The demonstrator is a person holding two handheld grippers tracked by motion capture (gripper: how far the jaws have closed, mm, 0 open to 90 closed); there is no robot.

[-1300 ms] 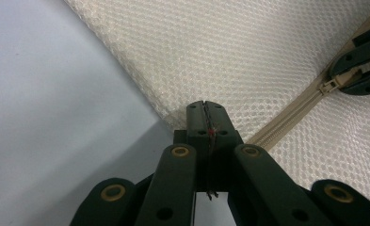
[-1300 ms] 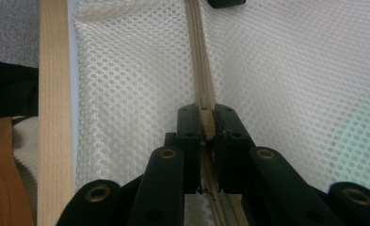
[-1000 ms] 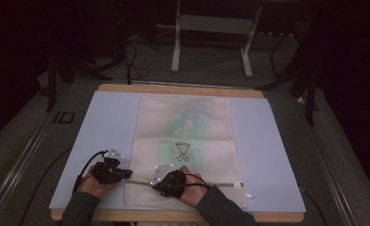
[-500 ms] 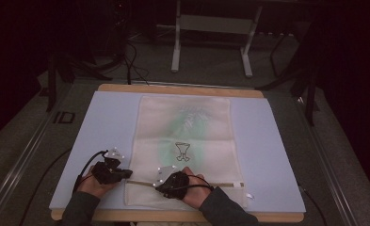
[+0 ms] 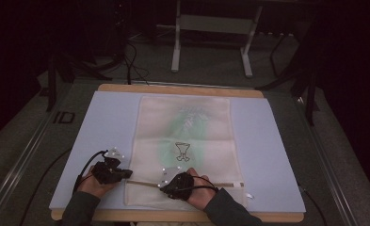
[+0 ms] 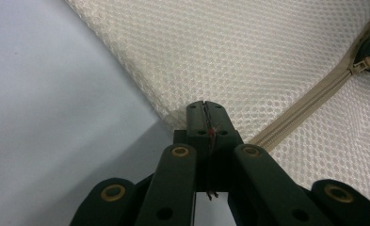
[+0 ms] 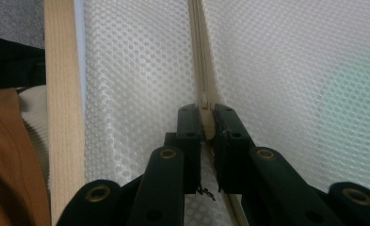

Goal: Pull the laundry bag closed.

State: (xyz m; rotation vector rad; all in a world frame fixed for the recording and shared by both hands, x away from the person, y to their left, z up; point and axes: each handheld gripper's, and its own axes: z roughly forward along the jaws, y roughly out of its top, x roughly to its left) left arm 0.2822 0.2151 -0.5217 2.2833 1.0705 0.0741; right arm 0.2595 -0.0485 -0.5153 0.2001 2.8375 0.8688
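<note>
The right gripper's (image 7: 205,123) fingers are nearly closed on the zip pull (image 7: 205,101); the left gripper's (image 6: 205,115) fingers are pressed together on the bag's (image 5: 185,141) corner, low on the worktop (image 5: 277,155). The zip (image 5: 187,182) looks partly run, with its right stretch still to go.

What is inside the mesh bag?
Through the mesh bag a green garment with a dark printed figure shows faintly; its full shape stays blurred.

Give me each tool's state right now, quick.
Left tool: shut on the mesh bag's corner edge.
Right tool: shut on the zipper pull.
</note>
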